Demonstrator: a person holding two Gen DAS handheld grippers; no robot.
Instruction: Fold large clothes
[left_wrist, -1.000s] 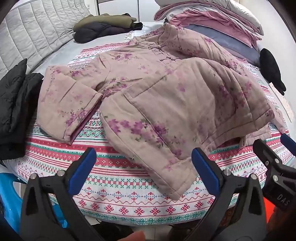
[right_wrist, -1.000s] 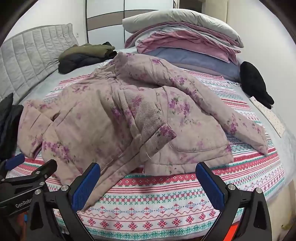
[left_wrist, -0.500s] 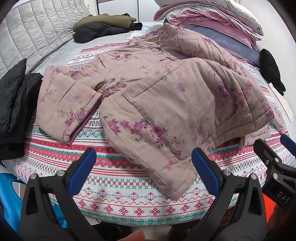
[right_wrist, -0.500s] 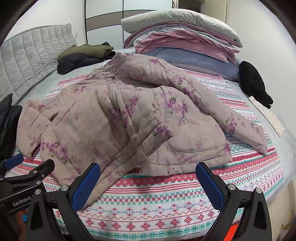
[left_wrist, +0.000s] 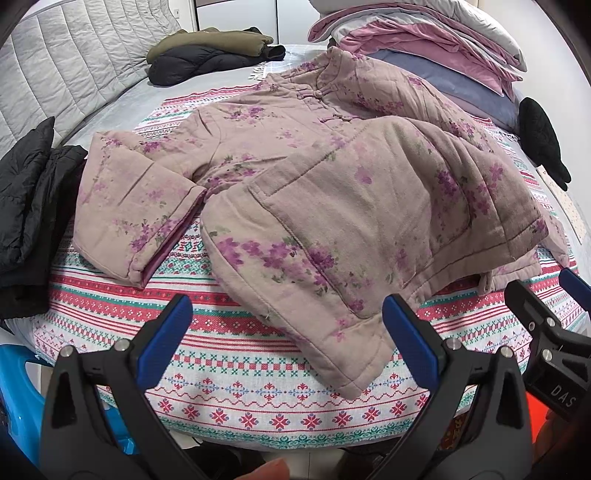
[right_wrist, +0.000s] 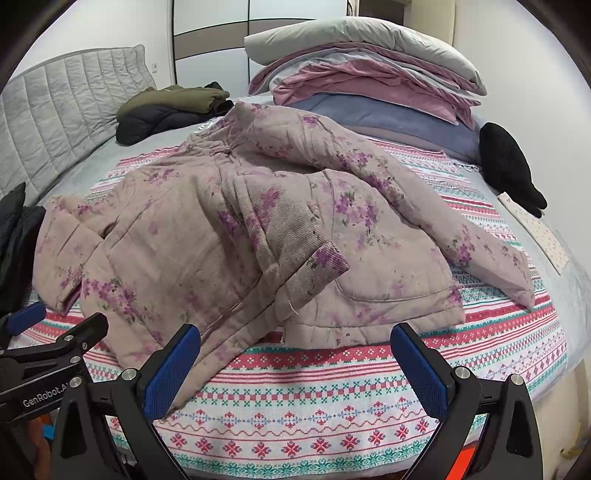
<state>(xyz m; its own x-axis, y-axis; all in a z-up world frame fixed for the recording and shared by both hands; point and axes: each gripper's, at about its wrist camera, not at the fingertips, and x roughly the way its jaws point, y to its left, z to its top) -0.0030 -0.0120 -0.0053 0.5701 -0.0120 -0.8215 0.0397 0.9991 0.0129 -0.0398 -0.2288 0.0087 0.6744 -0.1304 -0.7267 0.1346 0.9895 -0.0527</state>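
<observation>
At the near edge of the bed, both grippers sit wide apart w/ nothing between the blue pads. Left gripper (left_wrist: 286, 338) is spread wide, empty, touching no cloth; its right-hand fingertip (left_wrist: 408, 341) is just beside the near hem corner of the padded floral jacket (left_wrist: 332, 206), whether touching or apart I can't tell. Right gripper (right_wrist: 295, 363) is likewise spread wide & empty; its left-hand fingertip (right_wrist: 173, 363) overlaps the jacket's front hem in the right wrist view, contact unclear. Each gripper shows at the edge of the other's view, so they're side by side.

Jacket lies just ahead of both, spread on a striped patterned blanket (left_wrist: 258, 391), collar at the far end, hem toward the grippers. One front panel is turned over the body; one sleeve (left_wrist: 136, 218) lies flat to the left, the other sleeve (right_wrist: 480, 251) runs out to the right.

Farther out: black garment (left_wrist: 29, 206) at the left edge, olive & dark jackets (right_wrist: 170, 110) at the back, stacked bedding (right_wrist: 369, 74) behind the collar, black glove (right_wrist: 509, 170) at right.
</observation>
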